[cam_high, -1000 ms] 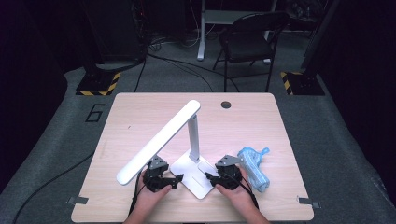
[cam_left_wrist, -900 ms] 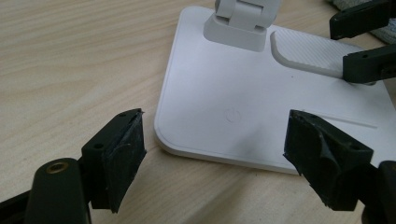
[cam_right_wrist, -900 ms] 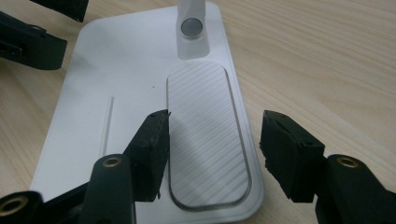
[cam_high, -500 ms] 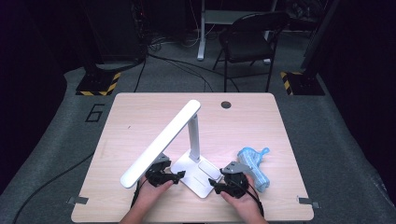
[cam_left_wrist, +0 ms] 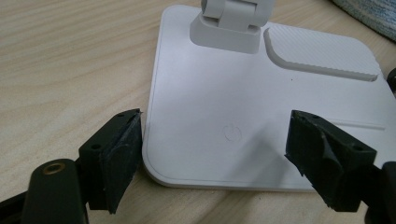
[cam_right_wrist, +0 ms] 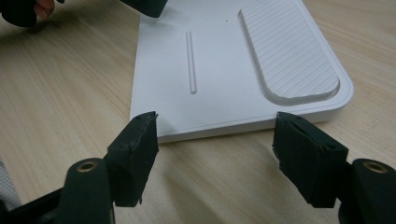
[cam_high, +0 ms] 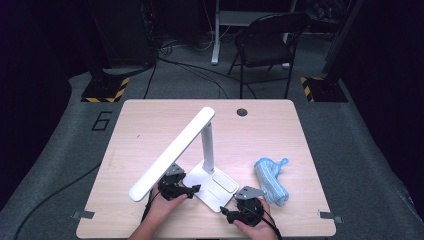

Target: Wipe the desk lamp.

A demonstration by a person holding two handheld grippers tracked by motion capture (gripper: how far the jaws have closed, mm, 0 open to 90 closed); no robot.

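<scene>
Wooden table [cam_high: 150, 125] is sitting mid-frame, lamp [cam_high: 207, 170] at lower centre. Your left gripper [cam_high: 192, 189] is hovering jaws apart at the base's left edge, gripping nothing; your right gripper [cam_high: 226, 215], jaws just widening, empty, is lining up lower right, probably to steady it.

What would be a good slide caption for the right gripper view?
Open right gripper just short of the white lamp base on the wooden table.
</scene>
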